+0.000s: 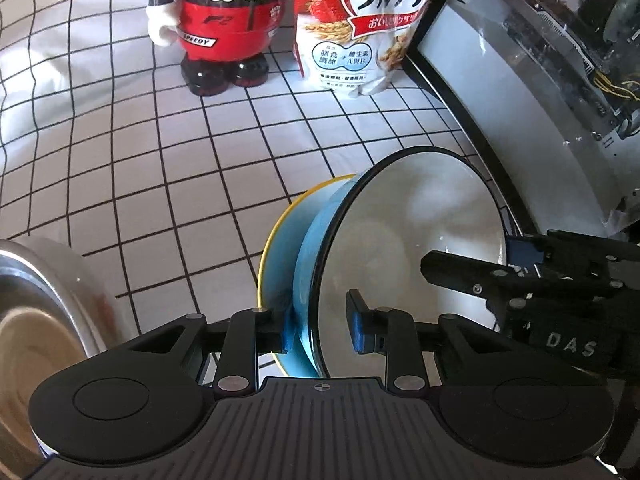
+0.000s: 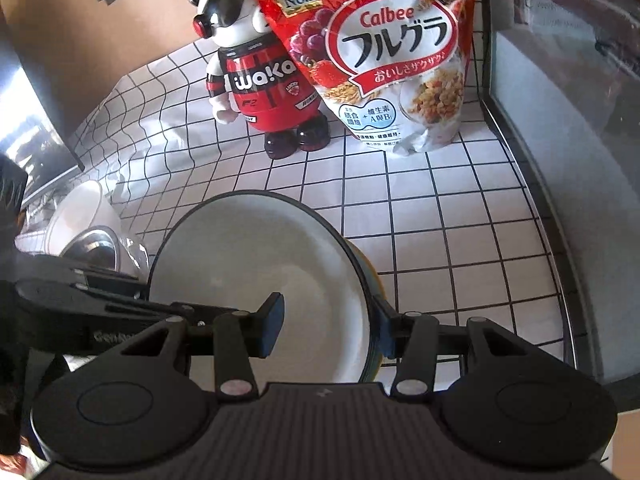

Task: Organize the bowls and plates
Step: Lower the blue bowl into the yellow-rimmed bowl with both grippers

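A white plate with a dark rim and blue underside (image 1: 408,232) stands on edge in front of a blue plate with a yellow rim (image 1: 280,248). My left gripper (image 1: 320,328) is open, its fingers either side of the white plate's rim. My right gripper (image 2: 328,324) is open too, straddling the same white plate (image 2: 256,280) from the other side; its tip also shows in the left wrist view (image 1: 460,272). A steel bowl (image 1: 36,304) sits at the left. In the right wrist view a steel bowl (image 2: 100,248) and a white bowl (image 2: 80,212) lie at the left.
A red and black Woka figure (image 1: 224,28) and a Calbee cereal bag (image 1: 360,24) stand at the back of the white gridded cloth (image 1: 160,160). A black-edged raised ledge (image 1: 480,128) runs along the right side.
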Demonstrator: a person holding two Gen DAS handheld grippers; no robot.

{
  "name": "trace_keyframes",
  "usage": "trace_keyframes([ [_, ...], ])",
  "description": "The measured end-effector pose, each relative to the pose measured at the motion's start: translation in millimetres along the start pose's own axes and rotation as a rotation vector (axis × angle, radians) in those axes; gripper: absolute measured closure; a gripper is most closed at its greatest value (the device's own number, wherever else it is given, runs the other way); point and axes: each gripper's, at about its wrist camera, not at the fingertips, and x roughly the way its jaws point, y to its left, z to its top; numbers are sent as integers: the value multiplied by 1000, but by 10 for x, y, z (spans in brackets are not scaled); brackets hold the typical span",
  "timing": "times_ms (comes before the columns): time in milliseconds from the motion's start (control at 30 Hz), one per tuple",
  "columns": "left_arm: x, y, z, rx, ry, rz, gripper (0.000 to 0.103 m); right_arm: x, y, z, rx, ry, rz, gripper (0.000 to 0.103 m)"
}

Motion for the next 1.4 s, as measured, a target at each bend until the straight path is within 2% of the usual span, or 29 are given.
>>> trace_keyframes([
  [300, -232, 22, -8, 21, -18, 17, 76, 144, 46, -52, -9, 27, 15, 55],
  [400, -362, -1, -4, 36, -51, 28, 76, 144, 53, -27, -17, 10, 9, 55],
  [500, -485, -2, 21, 37, -83, 7, 75, 109, 38, 21, -25, -13, 7, 55],
  [567, -509, -24, 38, 43, -88, 16, 79, 80, 49, 43, -42, -22, -4, 55],
  [833, -235, -38, -14, 19, -11, -32, 79, 40, 49, 1, -58, -15, -9, 54],
  [967, -266, -29, -57, 1, -26, -41, 79, -65, 7, -5, -50, -49, -8, 54],
  [1067, -353, -16, -50, -5, -75, -7, 79, -92, -37, 1, -46, -84, -53, 49],
  [1167, -417, -6, -50, 5, -131, 27, 81, -51, -88, -32, -46, -75, -94, 49],
  [1267, -416, 3, -74, 18, -148, 82, 81, 30, -125, -113, -39, -39, -115, 49],
  [1400, -370, 51, -119, 1, -134, 82, 81, 111, -151, -214, -39, -10, -136, 45],
])
